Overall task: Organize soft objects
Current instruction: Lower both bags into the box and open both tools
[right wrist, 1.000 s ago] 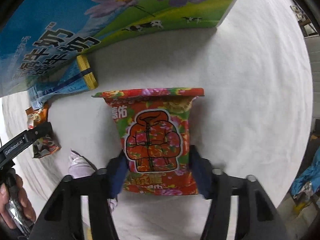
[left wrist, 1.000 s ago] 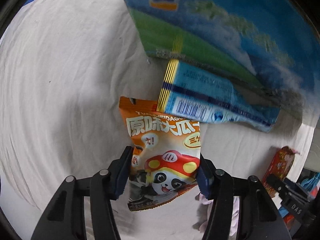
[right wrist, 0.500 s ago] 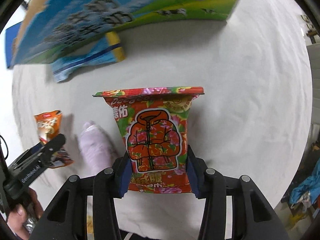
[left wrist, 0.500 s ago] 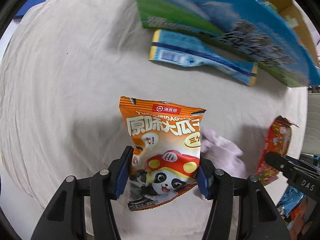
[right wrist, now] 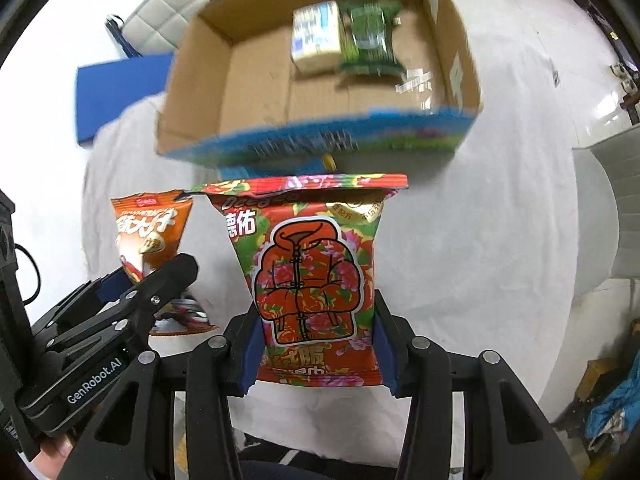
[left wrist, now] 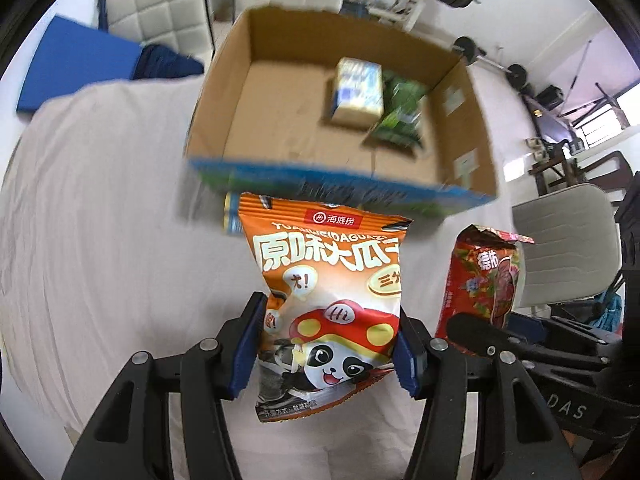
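Above the white-covered counter, left tool clamps orange panda packet, right tool clamps red floral packet. Transport step; next, probably carry both over the far cardboard box and release.

An open cardboard box fills the upper middle of the left wrist view, standing on a cloth-covered table; inside it, toward the upper right, a tissue pack lies just left of a wrapped packet. Below the box, at frame centre, a panda snack bag sits between the left gripper fingers; to its right, a floral snack bag; chairs stand beyond the table at right and upper left.
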### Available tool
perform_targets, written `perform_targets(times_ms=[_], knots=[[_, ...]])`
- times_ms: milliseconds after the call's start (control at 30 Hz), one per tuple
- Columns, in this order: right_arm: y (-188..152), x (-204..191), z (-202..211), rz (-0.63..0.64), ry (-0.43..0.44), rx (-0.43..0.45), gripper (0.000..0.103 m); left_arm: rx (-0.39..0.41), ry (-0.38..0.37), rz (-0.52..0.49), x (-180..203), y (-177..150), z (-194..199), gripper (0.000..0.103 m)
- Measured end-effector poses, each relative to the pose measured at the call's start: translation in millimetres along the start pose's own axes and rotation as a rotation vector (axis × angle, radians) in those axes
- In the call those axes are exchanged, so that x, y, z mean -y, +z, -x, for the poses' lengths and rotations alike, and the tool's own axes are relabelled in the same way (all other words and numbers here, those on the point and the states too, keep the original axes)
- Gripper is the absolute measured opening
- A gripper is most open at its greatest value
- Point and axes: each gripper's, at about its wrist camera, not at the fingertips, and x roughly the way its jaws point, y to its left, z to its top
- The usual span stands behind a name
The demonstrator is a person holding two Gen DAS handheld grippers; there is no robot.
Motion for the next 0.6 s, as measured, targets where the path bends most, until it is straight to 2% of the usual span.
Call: perform_targets(times_ms=[133, 267, 400, 600], knots=[[22.4, -10.9, 26.1, 0.001, 0.004, 0.051, 0.049, 0.035, -0.018, -0.025, 9.9, 29.2, 14.6, 0.054], [54.5, -1.7, 44.7, -0.016, -0.028, 0.089, 0.050, 0.053, -0.008, -0.045, 19.0, 62.7, 24.7, 0.054], [96.8, 5.1, 39.6, -0.041, -0.068, 0.098, 0.049, 0.045, 0.015, -0.048, 17.6, 95.0, 25.0, 0.054], [151.9, 20.0, 7.9, -0.083, -0.109, 0.053, 0.049, -0.024, 0.051, -0.048, 8.9, 147.7, -4.9, 0.054]])
